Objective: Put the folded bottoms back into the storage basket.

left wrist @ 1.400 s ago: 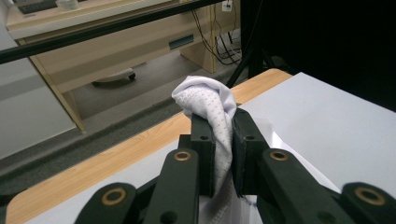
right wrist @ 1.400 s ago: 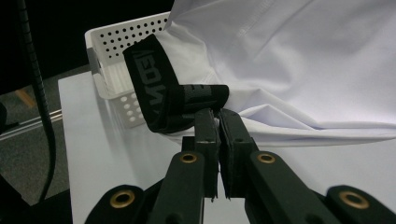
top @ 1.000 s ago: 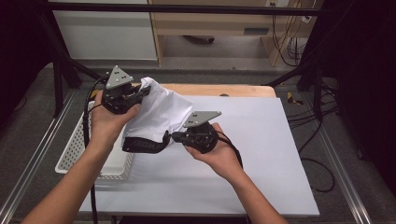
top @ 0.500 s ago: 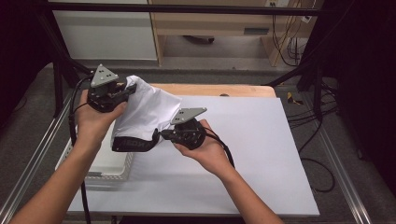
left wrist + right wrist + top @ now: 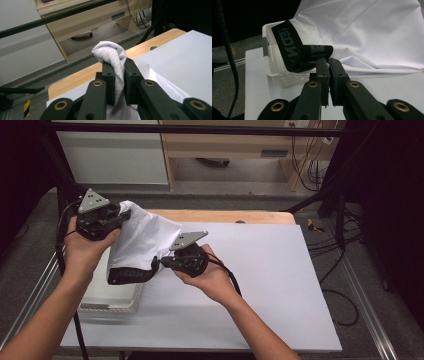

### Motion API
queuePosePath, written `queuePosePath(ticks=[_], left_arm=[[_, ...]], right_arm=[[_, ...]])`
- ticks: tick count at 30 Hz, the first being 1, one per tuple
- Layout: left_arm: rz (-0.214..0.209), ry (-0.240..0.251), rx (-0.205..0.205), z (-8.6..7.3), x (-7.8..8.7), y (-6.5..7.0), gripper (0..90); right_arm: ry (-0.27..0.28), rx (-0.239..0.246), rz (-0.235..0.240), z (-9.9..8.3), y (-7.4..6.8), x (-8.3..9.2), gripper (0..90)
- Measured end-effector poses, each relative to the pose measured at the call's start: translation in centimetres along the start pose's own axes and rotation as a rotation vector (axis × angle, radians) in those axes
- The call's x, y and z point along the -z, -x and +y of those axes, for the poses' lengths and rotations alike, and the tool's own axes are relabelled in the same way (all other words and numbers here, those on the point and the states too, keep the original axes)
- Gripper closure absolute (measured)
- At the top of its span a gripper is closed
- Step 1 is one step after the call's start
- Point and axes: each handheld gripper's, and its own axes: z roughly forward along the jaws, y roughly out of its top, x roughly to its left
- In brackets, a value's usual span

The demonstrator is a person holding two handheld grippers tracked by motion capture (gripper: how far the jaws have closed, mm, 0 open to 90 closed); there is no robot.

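right gripper (image 5: 159, 262): nearest the person; jaws closed on the black elastic waistband (image 5: 298, 53), pinching a folded loop of it.
waistband: thick, printed, stretchy but firm; judged the best place to hold, since it resists slipping and bears the load.
white garment (image 5: 142, 240): held in the air between the two grippers, above the left edge of the bench (image 5: 260, 270) and partly over the basket.
handling: judged very light, limp, smooth and a little slippery; it sags and folds wherever unsupported; not fragile.
left gripper (image 5: 125, 214): farther out and higher; jaws clamped on a bunched hem of perforated mesh fabric (image 5: 111, 56).
risk: thin fabric may creep out of the pads; a deep pinch on a doubled fold seems safer.
basket (image 5: 112, 297): white, perforated plastic, under the hanging cloth at the bench's left side.
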Motion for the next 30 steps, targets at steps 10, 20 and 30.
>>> queuePosePath(ticks=[10,20,30], left_arm=[[0.025,0.011,0.039,-1.8,0.9,-1.9,81.5],[0.045,0.02,0.066,-2.6,2.2,-3.5,81.5],[0.061,0.017,0.074,-3.0,2.7,-4.3,81.5]], right_arm=[[-0.025,0.021,0.007,1.0,-0.2,-1.9,87.3],[-0.043,0.037,0.02,2.0,-1.0,-3.7,87.2],[-0.051,0.039,0.039,2.6,-1.4,-4.8,87.2]])
